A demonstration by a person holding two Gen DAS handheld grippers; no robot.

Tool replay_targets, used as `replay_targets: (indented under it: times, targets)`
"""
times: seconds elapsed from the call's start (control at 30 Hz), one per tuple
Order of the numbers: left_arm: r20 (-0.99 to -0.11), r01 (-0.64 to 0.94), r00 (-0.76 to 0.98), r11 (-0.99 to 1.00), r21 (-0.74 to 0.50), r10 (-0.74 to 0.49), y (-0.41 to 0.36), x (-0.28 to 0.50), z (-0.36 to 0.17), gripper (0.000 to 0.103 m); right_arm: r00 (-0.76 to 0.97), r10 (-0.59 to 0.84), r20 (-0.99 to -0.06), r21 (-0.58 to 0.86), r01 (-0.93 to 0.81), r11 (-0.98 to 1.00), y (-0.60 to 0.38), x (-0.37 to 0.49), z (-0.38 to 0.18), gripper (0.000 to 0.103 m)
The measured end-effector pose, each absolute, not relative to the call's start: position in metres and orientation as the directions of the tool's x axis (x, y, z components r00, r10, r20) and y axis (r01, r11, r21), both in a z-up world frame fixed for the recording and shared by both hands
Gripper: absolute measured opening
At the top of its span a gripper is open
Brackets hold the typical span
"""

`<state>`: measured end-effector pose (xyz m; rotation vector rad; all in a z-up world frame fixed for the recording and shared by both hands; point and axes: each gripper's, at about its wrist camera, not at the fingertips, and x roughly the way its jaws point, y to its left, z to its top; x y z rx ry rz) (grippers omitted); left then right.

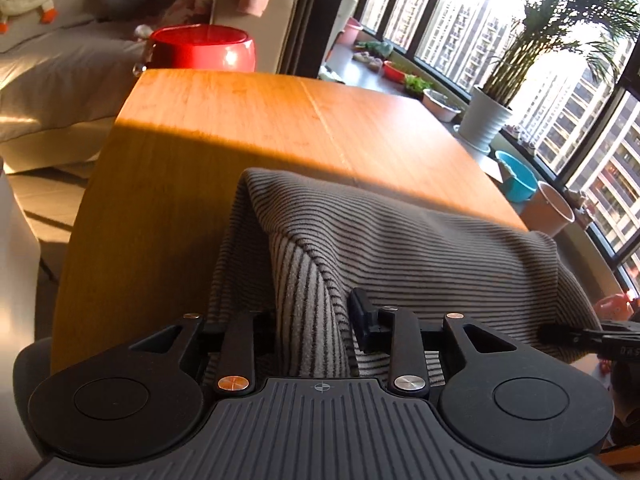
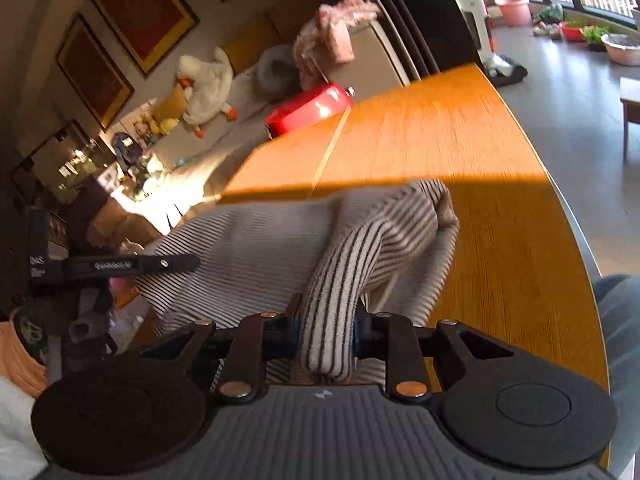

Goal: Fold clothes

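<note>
A: Report the left gripper status.

B: Closed on a raised ridge of the striped garment. Cloth fills the gap between the two fingers. One black pad is visible against the right side of the ridge; the other is hidden by fabric.

A: Right gripper?

B: Closed on a rolled, sleeve-like section of the same striped garment. The roll passes between the fingers and rises away from them, then bends down toward the tabletop.

A: Garment location?

B: At the near edge of the wooden tabletop, in the shaded zone. It is lifted at both grip points and stretched between them. In the left wrist view, its far fold reaches the boundary between shade and sunlight. The part of the tabletop beyond is bare and sunlit.

A: Items past the far edge?

B: A red pot just behind the far left corner, then a beige sofa with a plush toy. Along the windows on the right: a white planter and several basins, including a blue one.
</note>
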<state>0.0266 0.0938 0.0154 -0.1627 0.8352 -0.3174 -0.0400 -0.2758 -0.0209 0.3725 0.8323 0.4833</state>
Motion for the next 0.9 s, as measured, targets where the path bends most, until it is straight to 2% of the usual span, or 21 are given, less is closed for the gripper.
replay_targets:
  times: [0.1, 0.23, 0.5, 0.7, 0.77, 0.9]
  targets:
    - [-0.718, 0.195, 0.615, 0.945, -0.262, -0.326, 0.099, 0.027, 0.009, 0.041, 0.593, 0.543, -0.595, 0.502, -0.254, 0.827, -0.274, -0.043, -0.024, 0.024]
    - [-0.738, 0.174, 0.598, 0.950, -0.261, -0.312, 0.104, 0.029, 0.001, 0.041, 0.602, 0.517, -0.608, 0.450, -0.275, 0.850, -0.267, -0.044, -0.022, 0.024]
    - [-0.746, 0.167, 0.582, 0.945, -0.281, -0.324, 0.103, 0.036, -0.004, 0.041, 0.611, 0.519, -0.598, 0.434, -0.297, 0.850, -0.271, -0.045, -0.024, 0.024]
    - [-0.743, 0.181, 0.574, 0.938, -0.296, -0.345, 0.080, 0.050, -0.003, 0.041, 0.651, 0.478, -0.590, 0.375, -0.304, 0.876, -0.278, -0.034, -0.021, 0.024]
    - [-0.734, 0.220, 0.569, 0.929, -0.297, -0.370, 0.059, 0.058, -0.002, 0.048, 0.686, 0.427, -0.589, 0.333, -0.275, 0.902, -0.285, -0.017, -0.019, 0.024]
    - [-0.733, 0.253, 0.581, 0.934, -0.252, -0.355, 0.034, 0.063, -0.001, 0.054, 0.703, 0.395, -0.591, 0.320, -0.245, 0.915, -0.291, -0.006, -0.015, 0.028]
